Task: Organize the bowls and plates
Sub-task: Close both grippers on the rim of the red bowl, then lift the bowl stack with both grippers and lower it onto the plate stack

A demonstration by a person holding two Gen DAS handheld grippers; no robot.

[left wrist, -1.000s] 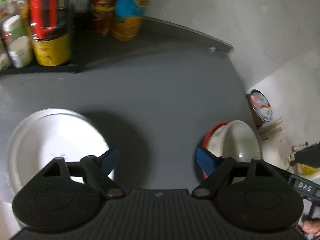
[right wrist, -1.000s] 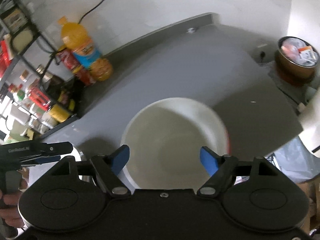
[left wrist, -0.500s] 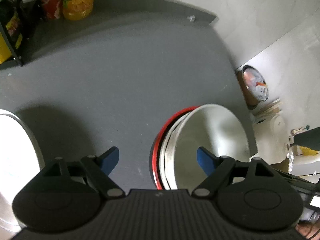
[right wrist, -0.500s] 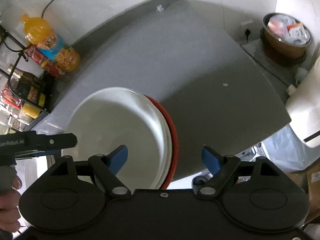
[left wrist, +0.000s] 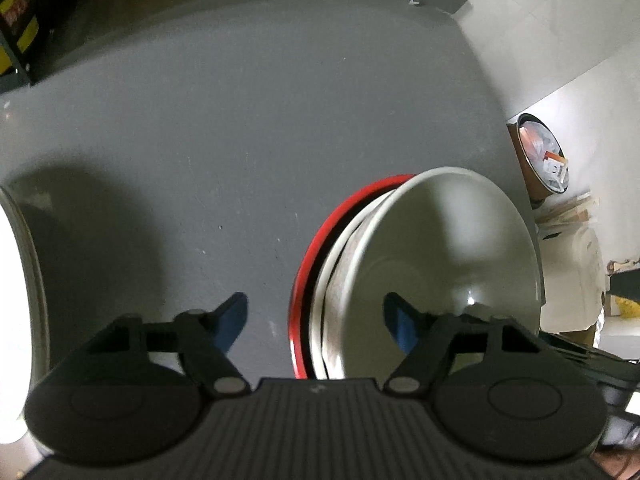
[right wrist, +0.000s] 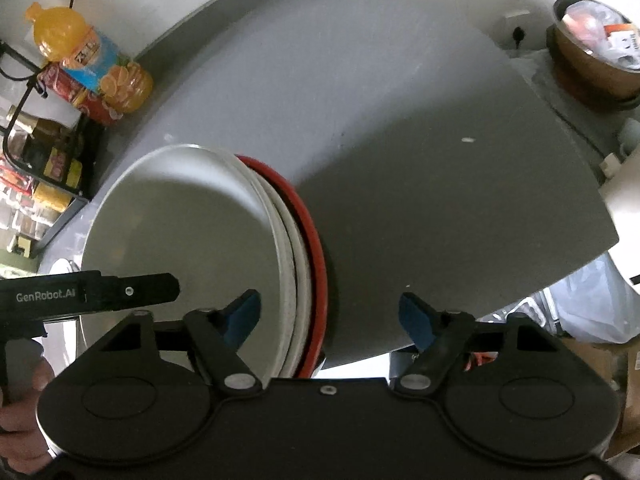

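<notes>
A stack of bowls sits near the grey table's front right corner: a white bowl (left wrist: 444, 256) on top, more white ones under it, a red bowl (left wrist: 316, 248) at the bottom. My left gripper (left wrist: 316, 316) is open, straddling the stack's left rim. In the right wrist view the same white bowl (right wrist: 180, 232) and red bowl (right wrist: 312, 232) lie lower left. My right gripper (right wrist: 330, 316) is open around the stack's right rim. A bright white plate (left wrist: 16, 300) lies at the far left edge of the left wrist view.
An orange juice bottle (right wrist: 88, 60) and a red can (right wrist: 80, 100) stand at the back left by a black wire rack (right wrist: 40, 152) of jars. A brown bin (right wrist: 592, 44) stands beyond the table's right edge (right wrist: 560, 152). A hand (right wrist: 20, 392) holds the left gripper's handle.
Both grippers have swung toward the bowl stack: the left one moved right, away from the white plate, and the right one shifted right so the stack now lies at its left finger.
</notes>
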